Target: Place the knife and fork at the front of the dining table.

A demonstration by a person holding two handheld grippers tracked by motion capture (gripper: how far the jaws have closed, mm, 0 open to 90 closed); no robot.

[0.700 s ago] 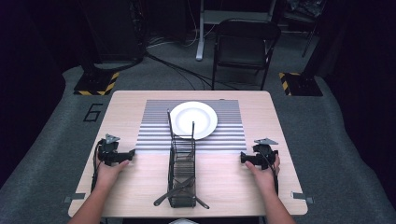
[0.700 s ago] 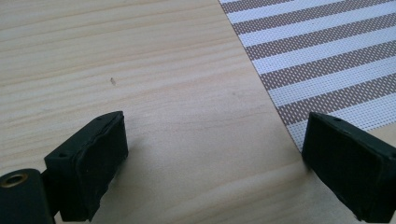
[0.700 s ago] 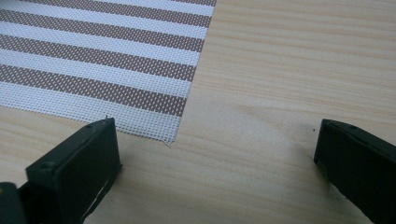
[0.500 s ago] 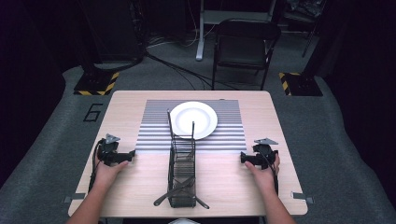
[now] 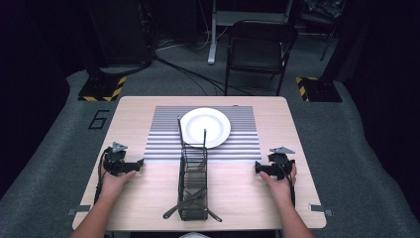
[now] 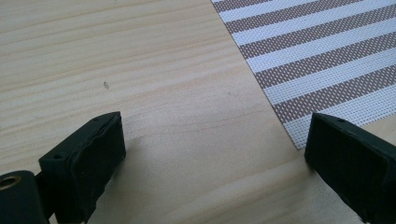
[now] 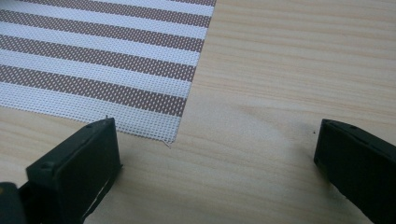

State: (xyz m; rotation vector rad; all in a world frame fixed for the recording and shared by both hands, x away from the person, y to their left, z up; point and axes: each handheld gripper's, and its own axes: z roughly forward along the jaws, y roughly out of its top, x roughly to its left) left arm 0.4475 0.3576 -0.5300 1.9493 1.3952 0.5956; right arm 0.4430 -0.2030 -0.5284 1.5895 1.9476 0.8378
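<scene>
White plate (image 5: 205, 127), one wire caddy (image 5: 193, 186), two grippers, left gripper (image 5: 139, 162) and right gripper (image 5: 258, 168), jaws spread, empty.

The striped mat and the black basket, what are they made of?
Striped mat: probably woven plastic mesh, matte; tiny holes show up close. Black basket: looks like thin metal wire, dark coated; you can see through its bars.
</scene>
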